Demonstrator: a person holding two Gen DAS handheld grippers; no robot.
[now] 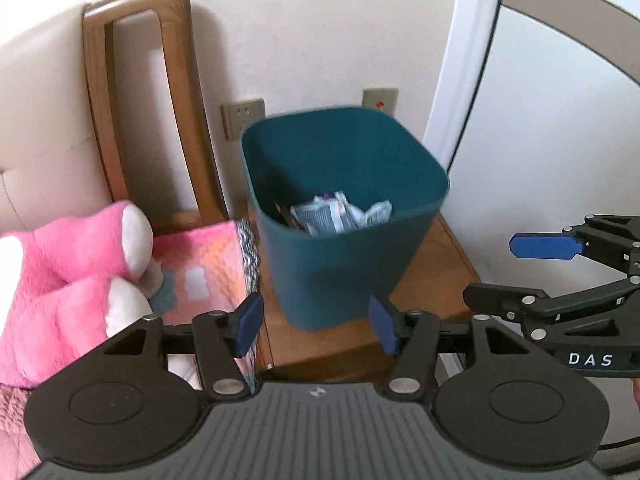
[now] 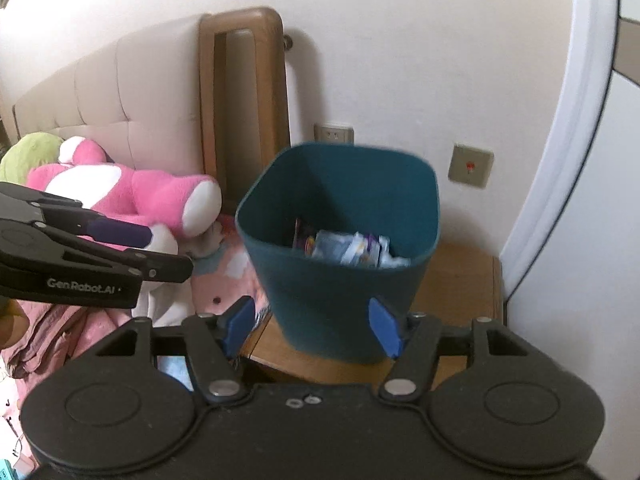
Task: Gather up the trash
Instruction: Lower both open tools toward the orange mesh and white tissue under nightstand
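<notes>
The teal bin (image 1: 344,216) (crumpled wrappers (image 1: 340,216) inside) stands on the wooden surface (image 1: 432,272); both grippers' jaws gape wide, empty.

The teal bin (image 1: 344,216) stands open-topped on the wooden nightstand (image 1: 448,264), wrappers (image 1: 340,216) low inside. Left, the pink plush (image 1: 76,264) and headboard post (image 1: 148,100) crowd it; behind rises the wall (image 1: 320,32).
</notes>
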